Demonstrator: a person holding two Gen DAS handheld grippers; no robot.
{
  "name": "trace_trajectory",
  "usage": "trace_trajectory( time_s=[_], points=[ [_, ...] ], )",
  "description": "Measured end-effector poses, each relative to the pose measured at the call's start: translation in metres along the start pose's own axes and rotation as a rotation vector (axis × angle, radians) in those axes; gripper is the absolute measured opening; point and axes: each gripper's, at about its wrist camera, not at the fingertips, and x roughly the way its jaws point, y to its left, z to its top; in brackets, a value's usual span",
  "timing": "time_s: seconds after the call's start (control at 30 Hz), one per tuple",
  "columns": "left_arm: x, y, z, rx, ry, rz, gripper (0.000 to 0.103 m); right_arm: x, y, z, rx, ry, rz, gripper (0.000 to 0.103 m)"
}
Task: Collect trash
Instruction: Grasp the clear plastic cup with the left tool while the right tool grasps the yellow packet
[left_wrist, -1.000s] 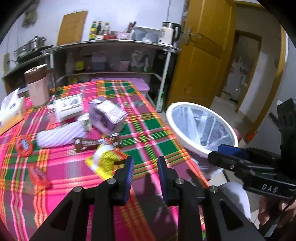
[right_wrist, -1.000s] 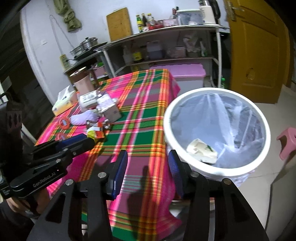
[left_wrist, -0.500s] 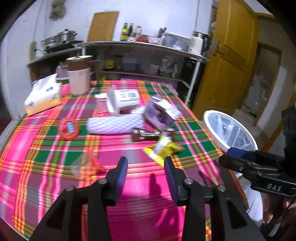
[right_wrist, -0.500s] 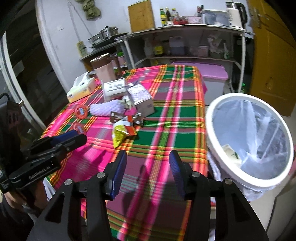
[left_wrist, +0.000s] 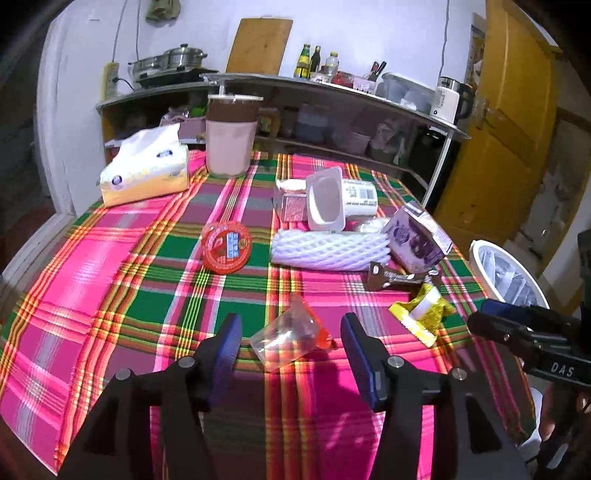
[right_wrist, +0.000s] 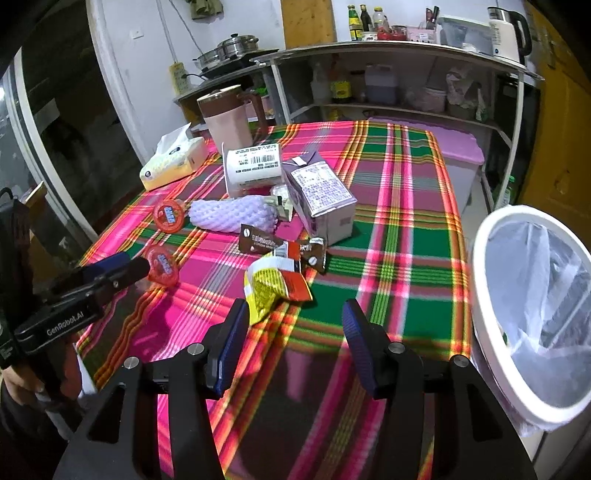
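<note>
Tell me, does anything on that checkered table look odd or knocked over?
Yes. A white yogurt tub lies tipped on its side, open mouth showing, and a purple carton lies toppled beside it, among scattered wrappers.

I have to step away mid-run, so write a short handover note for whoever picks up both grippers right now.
Left gripper: open, empty, lined up on the clear jelly cup at the table's near edge.
Right gripper: open, empty, just short of the yellow wrapper.
Still on the plaid table: red lidded cup, white foam sleeve, white tub, purple carton, brown wrapper.
White bin stands off the table's right edge, lined with a bag.
Left: bin all of the above.
</note>
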Motion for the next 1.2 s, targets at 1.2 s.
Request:
trace_trajectory(
  time_s=[1.2],
  points=[
    [0.016,-0.018,-0.003,-0.002,0.053,-0.033,0.052,0.011,0.009,0.008,-0.011,0.004,0.009,0.033]
  ],
)
